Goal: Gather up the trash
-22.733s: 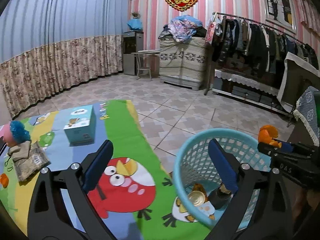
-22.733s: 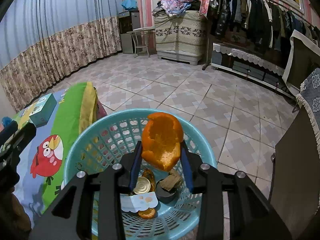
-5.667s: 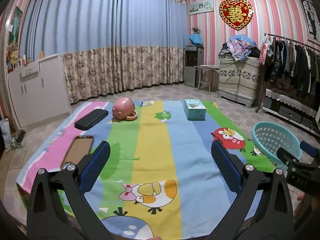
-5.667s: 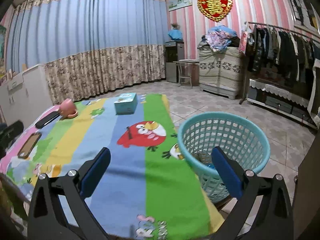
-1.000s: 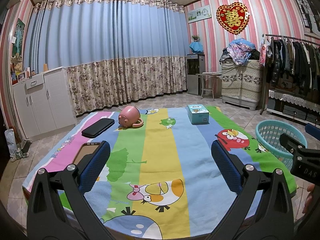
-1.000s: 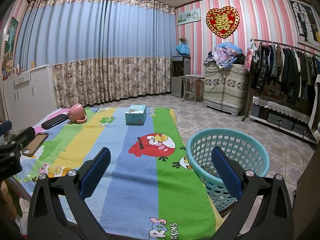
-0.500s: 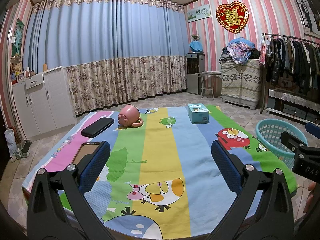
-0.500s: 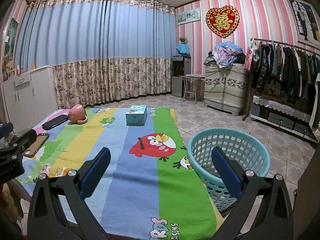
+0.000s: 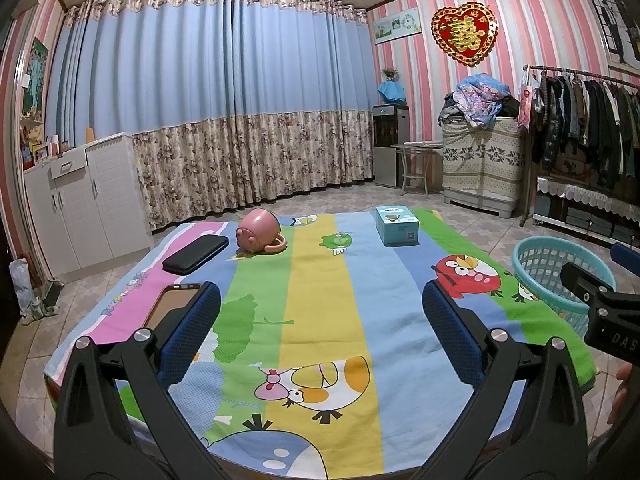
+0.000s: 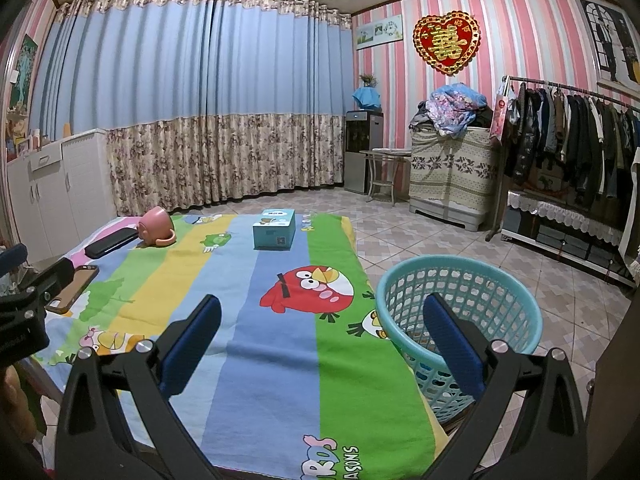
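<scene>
A light blue mesh basket stands on the tiled floor at the table's right edge; it also shows at the right in the left wrist view as the basket. Its contents are hidden from here. My left gripper hangs open and empty above the near part of the cartoon tablecloth. My right gripper is open and empty too, over the cloth's right side, its right finger in front of the basket. The right gripper's body shows at the right edge of the left wrist view.
On the cloth lie a tipped pink mug, a black case, a phone and a blue tissue box. White cabinets stand left. A clothes rack and a covered chest stand right.
Over the last second both grippers stayed open and barely moved. Much earlier the right gripper held an orange peel over the basket; now it is empty and pulled back.
</scene>
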Demonstrator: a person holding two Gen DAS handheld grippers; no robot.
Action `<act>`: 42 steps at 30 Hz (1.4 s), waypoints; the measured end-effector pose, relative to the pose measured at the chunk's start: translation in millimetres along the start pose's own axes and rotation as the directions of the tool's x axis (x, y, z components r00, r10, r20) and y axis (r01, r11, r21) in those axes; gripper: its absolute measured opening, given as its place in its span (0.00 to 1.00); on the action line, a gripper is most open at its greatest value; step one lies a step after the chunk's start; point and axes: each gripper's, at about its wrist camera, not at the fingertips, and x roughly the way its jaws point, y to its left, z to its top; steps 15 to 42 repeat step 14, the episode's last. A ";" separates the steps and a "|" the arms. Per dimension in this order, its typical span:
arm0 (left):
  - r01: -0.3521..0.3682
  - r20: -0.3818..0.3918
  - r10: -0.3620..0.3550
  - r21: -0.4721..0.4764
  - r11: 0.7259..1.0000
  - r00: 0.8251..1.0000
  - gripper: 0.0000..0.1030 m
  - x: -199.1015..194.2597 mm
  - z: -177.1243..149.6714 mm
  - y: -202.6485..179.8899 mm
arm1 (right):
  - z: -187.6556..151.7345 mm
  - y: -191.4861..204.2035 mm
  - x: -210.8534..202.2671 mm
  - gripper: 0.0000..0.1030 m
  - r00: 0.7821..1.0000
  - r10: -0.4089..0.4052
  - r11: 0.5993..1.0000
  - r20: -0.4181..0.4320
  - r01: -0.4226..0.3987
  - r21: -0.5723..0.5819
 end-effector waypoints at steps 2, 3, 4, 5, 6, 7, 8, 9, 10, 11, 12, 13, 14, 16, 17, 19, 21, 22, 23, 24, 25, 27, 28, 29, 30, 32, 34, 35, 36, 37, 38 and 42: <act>0.000 0.000 0.000 -0.001 1.000 1.000 0.95 -0.5 -0.2 -0.3 | 0.0 0.0 0.0 0.96 1.000 0.000 1.000 0.000 0.000 0.000; 0.000 0.000 0.000 -0.001 1.000 1.000 0.95 -0.3 0.0 -0.2 | 0.0 0.1 0.0 0.96 1.000 0.001 1.000 0.000 -0.001 0.000; 0.001 0.000 -0.001 0.000 1.000 1.000 0.95 0.5 0.5 0.1 | 0.2 -0.3 0.1 0.96 1.000 0.000 1.000 0.000 0.000 0.000; 0.001 0.000 -0.001 0.001 1.000 1.000 0.95 -0.4 -0.2 -0.5 | -0.1 0.1 0.1 0.96 1.000 0.000 1.000 0.000 0.000 0.000; 0.001 -0.001 -0.001 0.002 1.000 1.000 0.95 1.0 0.7 0.1 | -0.1 0.2 0.1 0.96 1.000 0.000 1.000 0.000 0.000 0.000; 0.002 -0.001 -0.002 0.004 1.000 1.000 0.95 1.0 -0.7 -0.8 | 0.0 0.2 0.1 0.96 1.000 0.001 1.000 0.000 -0.001 0.000; 0.003 -0.001 -0.003 0.004 1.000 1.000 0.95 0.8 -0.8 -1.1 | -0.1 0.3 0.1 0.96 1.000 0.001 1.000 0.000 -0.001 -0.001; 0.006 -0.001 -0.006 0.007 1.000 1.000 0.95 1.6 -2.4 -0.8 | -0.1 0.5 0.1 0.96 1.000 0.001 1.000 0.000 -0.001 -0.001; 0.007 -0.001 -0.007 0.011 1.000 1.000 0.95 2.6 -2.4 -0.5 | -0.1 0.5 0.2 0.96 1.000 0.000 1.000 0.000 0.000 -0.001; 0.008 -0.001 -0.008 0.014 1.000 1.000 0.95 3.0 -4.8 -0.6 | -0.2 0.7 0.3 0.96 1.000 0.000 1.000 -0.001 0.000 -0.001; 0.009 -0.001 -0.009 0.014 1.000 1.000 0.95 2.4 -6.7 -0.6 | -0.2 0.9 0.3 0.96 1.000 0.000 1.000 -0.001 0.000 -0.001; 0.009 0.000 -0.009 0.013 1.000 1.000 0.95 2.7 -7.0 -0.1 | 0.0 0.7 0.3 0.96 1.000 0.000 1.000 -0.001 0.000 -0.001; 0.010 -0.001 -0.010 0.014 1.000 1.000 0.95 1.7 -7.7 -1.2 | 0.0 0.9 0.3 0.96 1.000 0.000 1.000 -0.001 0.000 -0.001; 0.010 -0.001 -0.010 0.014 1.000 1.000 0.95 1.7 -7.7 -1.2 | 0.0 0.9 0.3 0.96 1.000 0.000 1.000 -0.001 0.000 -0.001; 0.010 -0.001 -0.010 0.014 1.000 1.000 0.95 1.7 -7.7 -1.2 | 0.0 0.9 0.3 0.96 1.000 0.000 1.000 -0.001 0.000 -0.001; 0.010 -0.001 -0.010 0.014 1.000 1.000 0.95 1.7 -7.7 -1.2 | 0.0 0.9 0.3 0.96 1.000 0.000 1.000 -0.001 0.000 -0.001; 0.010 -0.001 -0.010 0.014 1.000 1.000 0.95 1.7 -7.7 -1.2 | 0.0 0.9 0.3 0.96 1.000 0.000 1.000 -0.001 0.000 -0.001; 0.010 -0.001 -0.010 0.014 1.000 1.000 0.95 1.7 -7.7 -1.2 | 0.0 0.9 0.3 0.96 1.000 0.000 1.000 -0.001 0.000 -0.001; 0.010 -0.001 -0.010 0.014 1.000 1.000 0.95 1.7 -7.7 -1.2 | 0.0 0.9 0.3 0.96 1.000 0.000 1.000 -0.001 0.000 -0.001; 0.010 -0.001 -0.010 0.014 1.000 1.000 0.95 1.7 -7.7 -1.2 | 0.0 0.9 0.3 0.96 1.000 0.000 1.000 -0.001 0.000 -0.001; 0.010 -0.001 -0.010 0.014 1.000 1.000 0.95 1.7 -7.7 -1.2 | 0.0 0.9 0.3 0.96 1.000 0.000 1.000 -0.001 0.000 -0.001; 0.010 -0.001 -0.010 0.014 1.000 1.000 0.95 1.7 -7.7 -1.2 | 0.0 0.9 0.3 0.96 1.000 0.000 1.000 -0.001 0.000 -0.001; 0.010 -0.001 -0.010 0.014 1.000 1.000 0.95 1.7 -7.7 -1.2 | 0.0 0.9 0.3 0.96 1.000 0.000 1.000 -0.001 0.000 -0.001; 0.010 -0.001 -0.010 0.014 1.000 1.000 0.95 1.7 -7.7 -1.2 | 0.0 0.9 0.3 0.96 1.000 0.000 1.000 -0.001 0.000 -0.001; 0.010 -0.001 -0.010 0.014 1.000 1.000 0.95 1.7 -7.7 -1.2 | 0.0 0.9 0.3 0.96 1.000 0.000 1.000 -0.001 0.000 -0.001; 0.010 -0.001 -0.010 0.014 1.000 1.000 0.95 1.7 -7.7 -1.2 | 0.0 0.9 0.3 0.96 1.000 0.000 1.000 -0.001 0.000 -0.001; 0.010 -0.001 -0.010 0.014 1.000 1.000 0.95 1.7 -7.7 -1.2 | 0.0 0.9 0.3 0.96 1.000 0.000 1.000 -0.001 0.000 -0.001; 0.010 -0.001 -0.010 0.014 1.000 1.000 0.95 1.7 -7.7 -1.2 | 0.0 0.9 0.3 0.96 1.000 0.000 1.000 -0.001 0.000 -0.001; 0.010 -0.001 -0.010 0.014 1.000 1.000 0.95 1.7 -7.7 -1.2 | 0.0 0.9 0.3 0.96 1.000 0.000 1.000 -0.001 0.000 -0.001; 0.010 -0.001 -0.010 0.014 1.000 1.000 0.95 1.7 -7.7 -1.2 | 0.0 0.9 0.3 0.96 1.000 0.000 1.000 -0.001 0.000 -0.001; 0.010 -0.001 -0.010 0.014 1.000 1.000 0.95 1.7 -7.7 -1.2 | 0.0 0.9 0.3 0.96 1.000 0.000 1.000 -0.001 0.000 -0.001; 0.010 -0.001 -0.010 0.014 1.000 1.000 0.95 1.7 -7.7 -1.2 | 0.0 0.9 0.3 0.96 1.000 0.000 1.000 -0.001 0.000 -0.001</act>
